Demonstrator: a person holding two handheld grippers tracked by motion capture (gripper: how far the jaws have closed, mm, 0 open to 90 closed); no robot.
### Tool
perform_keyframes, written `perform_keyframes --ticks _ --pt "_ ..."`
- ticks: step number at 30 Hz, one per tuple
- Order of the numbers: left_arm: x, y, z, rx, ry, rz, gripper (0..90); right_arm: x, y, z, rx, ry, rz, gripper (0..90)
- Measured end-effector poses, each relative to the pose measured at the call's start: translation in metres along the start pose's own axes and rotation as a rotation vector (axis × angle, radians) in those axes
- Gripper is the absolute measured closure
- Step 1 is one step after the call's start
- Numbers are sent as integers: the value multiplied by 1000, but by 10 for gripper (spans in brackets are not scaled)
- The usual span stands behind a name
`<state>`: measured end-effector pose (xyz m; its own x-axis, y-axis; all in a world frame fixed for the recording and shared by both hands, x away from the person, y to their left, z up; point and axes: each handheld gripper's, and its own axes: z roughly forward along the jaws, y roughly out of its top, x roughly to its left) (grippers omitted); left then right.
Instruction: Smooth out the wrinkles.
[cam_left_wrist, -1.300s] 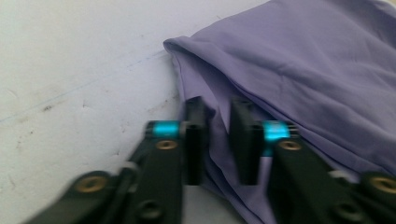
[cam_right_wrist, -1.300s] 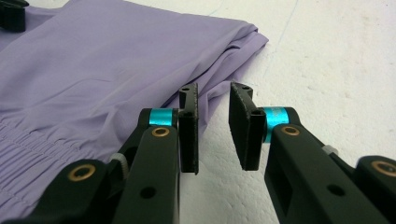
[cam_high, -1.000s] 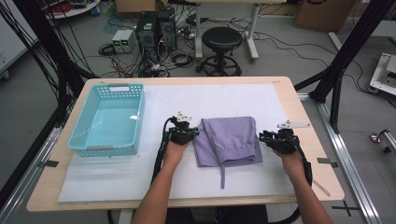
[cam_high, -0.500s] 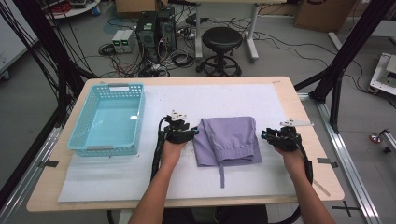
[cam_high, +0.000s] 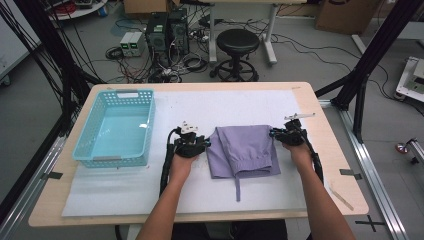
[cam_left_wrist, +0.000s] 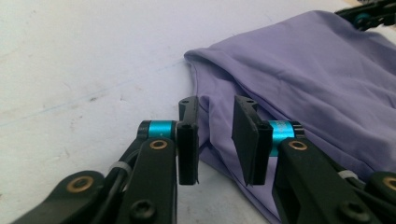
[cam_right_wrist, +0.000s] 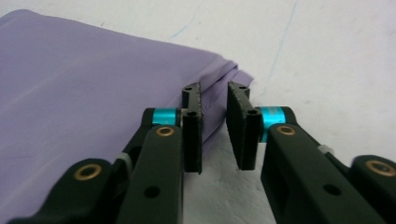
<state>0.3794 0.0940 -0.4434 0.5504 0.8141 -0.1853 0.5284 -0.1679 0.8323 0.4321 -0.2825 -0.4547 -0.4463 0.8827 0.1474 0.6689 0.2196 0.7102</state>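
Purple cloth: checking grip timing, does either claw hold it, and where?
Neither: both claws straddle the purple cloth edges, left claw, right claw, pads not pressing.

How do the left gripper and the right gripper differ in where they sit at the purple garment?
The left gripper sits at the purple garment's left edge, partway down it, jaws gapped around the hem; the right gripper sits at the far right corner, with a narrower gap. Both have just been closing, cloth edge between the jaws, pads not yet pressing.
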Motion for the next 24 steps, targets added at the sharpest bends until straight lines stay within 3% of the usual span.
perform_keyframes --ticks 4,5,8,15,18,21,24 --pt "2 1 -4 -18 0 -8 739 2 0 1 5 -98 -42 851" --pt "2 0 -4 -18 -1 -9 739 1 0 0 2 -94 -18 836" --pt "3 1 -3 -24 -4 -8 740 0 0 -6 -18 -103 -7 731" --pt "0 0 14 -3 -24 0 737 3 0 -33 -86 -71 -33 672" --pt "1 -2 24 32 5 -9 744 4 -7 -39 -78 -58 -37 654" --pt "-1 -1 26 71 57 10 884 3 -15 -40 -70 -50 -33 644" --pt "-1 -1 27 106 109 10 893 3 -18 -41 -68 -46 -27 634"
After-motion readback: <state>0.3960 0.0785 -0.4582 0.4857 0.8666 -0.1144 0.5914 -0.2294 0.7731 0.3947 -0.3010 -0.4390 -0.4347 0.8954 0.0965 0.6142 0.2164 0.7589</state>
